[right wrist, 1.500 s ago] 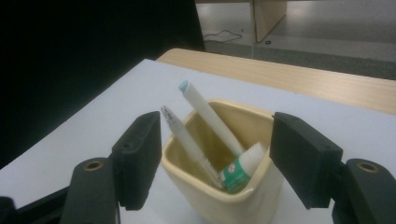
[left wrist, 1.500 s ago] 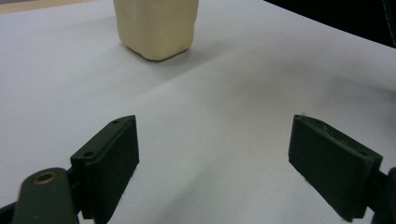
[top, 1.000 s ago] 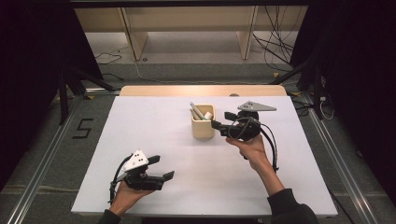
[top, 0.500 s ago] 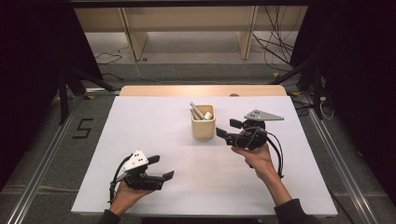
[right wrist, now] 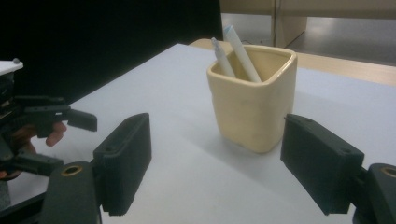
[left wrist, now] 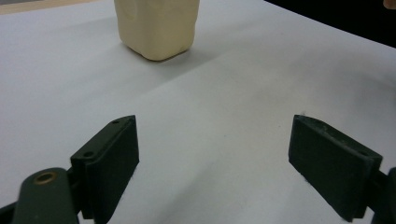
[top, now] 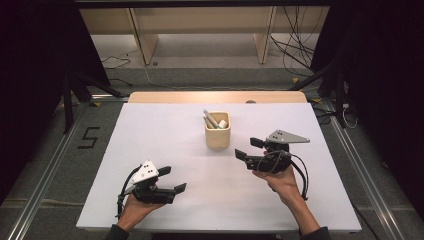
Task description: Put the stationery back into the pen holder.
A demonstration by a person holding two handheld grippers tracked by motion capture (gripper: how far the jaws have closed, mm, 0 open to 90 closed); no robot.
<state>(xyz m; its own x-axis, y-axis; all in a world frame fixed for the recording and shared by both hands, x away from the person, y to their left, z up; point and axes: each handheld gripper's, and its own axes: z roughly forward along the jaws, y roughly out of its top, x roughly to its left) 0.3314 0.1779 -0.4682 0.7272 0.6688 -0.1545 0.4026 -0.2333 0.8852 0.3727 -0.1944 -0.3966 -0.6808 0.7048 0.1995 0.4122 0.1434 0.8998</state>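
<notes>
the cream ceramic pen cup point(top: 218, 136) stands upright just above the middle of the high view, on the white surface point(top: 165, 130), with two pale pens point(top: 209, 120) and a short white stub leaning inside it. the right tongs point(top: 249, 148) sit just to the right of the cup and a little lower in the frame, jaws spread wide and holding nothing. in the right gripper view the cup point(right wrist: 252, 95) stands beyond the gap between the jaws, nearer the right-hand one, not yet between them. the left tongs point(top: 172, 180) rest low in the lower left of the high view, also wide open and empty, well apart from the cup; the left gripper view catches the cup's base point(left wrist: 157, 28) at the top edge.

my read is that the right tongs are lined up on the cup or its pens. risks from here:

- a jaw coming in off-centre could nudge the cup's wall and slide or tip it — the pens lean toward one side and would spill out.
- the glazed, rounded corners may slip in a shallow grip, so the cup could twist loose when lifted.
- going for a pen instead, the wide jaws might clip the rim on the way in.
</notes>
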